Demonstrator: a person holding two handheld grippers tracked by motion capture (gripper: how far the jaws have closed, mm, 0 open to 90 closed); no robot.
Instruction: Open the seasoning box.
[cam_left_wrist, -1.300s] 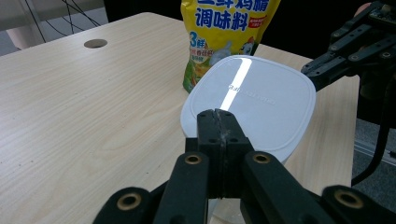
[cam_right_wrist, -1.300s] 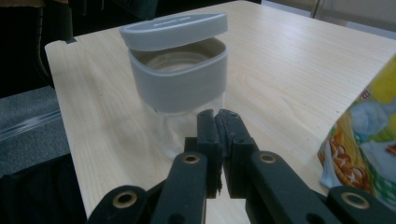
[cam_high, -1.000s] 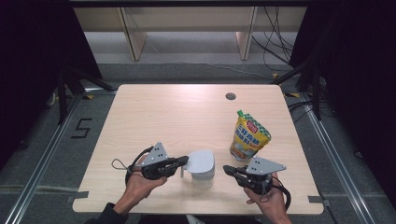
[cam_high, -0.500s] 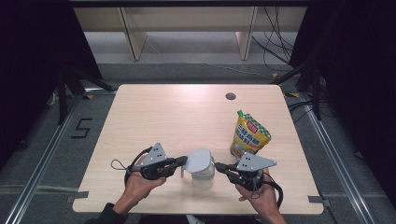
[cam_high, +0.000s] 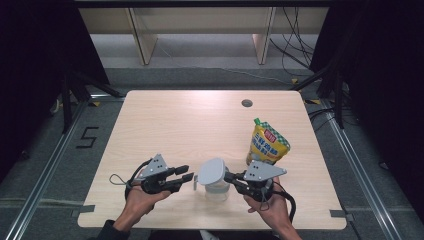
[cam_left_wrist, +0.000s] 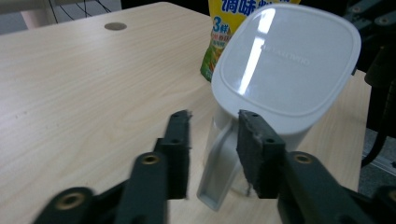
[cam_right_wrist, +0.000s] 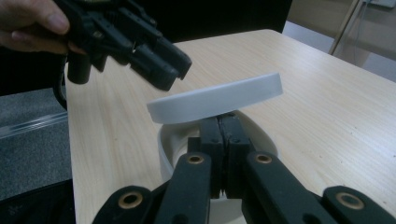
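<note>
High view: the lidded jug (cam_high: 214, 182) is seen on the tabletop (cam_high: 200, 125) between both grippers. Left gripper view: the handle (cam_left_wrist: 215, 172) stands between the just-opened fingers (cam_left_wrist: 177, 154), untouched. Right gripper view: the lid (cam_right_wrist: 215, 98) is pinched by closed fingers (cam_right_wrist: 212, 140), tilted above the jug.

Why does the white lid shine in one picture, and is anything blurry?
Left gripper view: a bright streak of glare crosses the white lid, and the near black jaws are soft. Right gripper view: the other tool and the hand are blurred. High view: evenly lit table, dark surroundings.
</note>
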